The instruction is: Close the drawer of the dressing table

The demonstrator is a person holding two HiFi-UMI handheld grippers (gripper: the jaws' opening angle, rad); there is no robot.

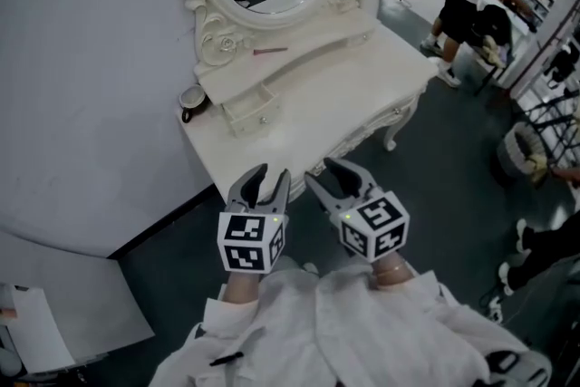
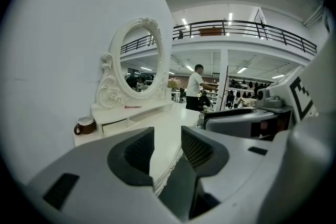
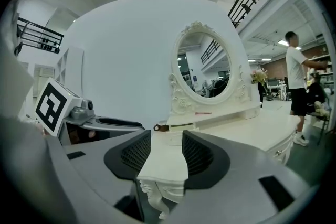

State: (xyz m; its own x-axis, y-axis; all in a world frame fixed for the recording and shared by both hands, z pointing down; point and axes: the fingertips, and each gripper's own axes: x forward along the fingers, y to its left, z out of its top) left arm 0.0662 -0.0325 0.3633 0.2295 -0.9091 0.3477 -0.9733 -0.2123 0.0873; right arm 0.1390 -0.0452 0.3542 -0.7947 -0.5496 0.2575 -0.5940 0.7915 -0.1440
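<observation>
Grey left gripper [image 1: 270,178] and right gripper [image 1: 326,173], jaws spread and empty, hover before the ornate white dressing table [image 1: 362,86], its small drawer [image 1: 251,113] sticking out.

My right gripper [image 3: 167,152] has its jaws apart, gripping nothing, short of the white dressing table [image 3: 252,131]. Ahead I see its oval mirror [image 3: 202,68], small drawer [image 3: 181,125] and a brown cup [image 3: 161,127].
</observation>
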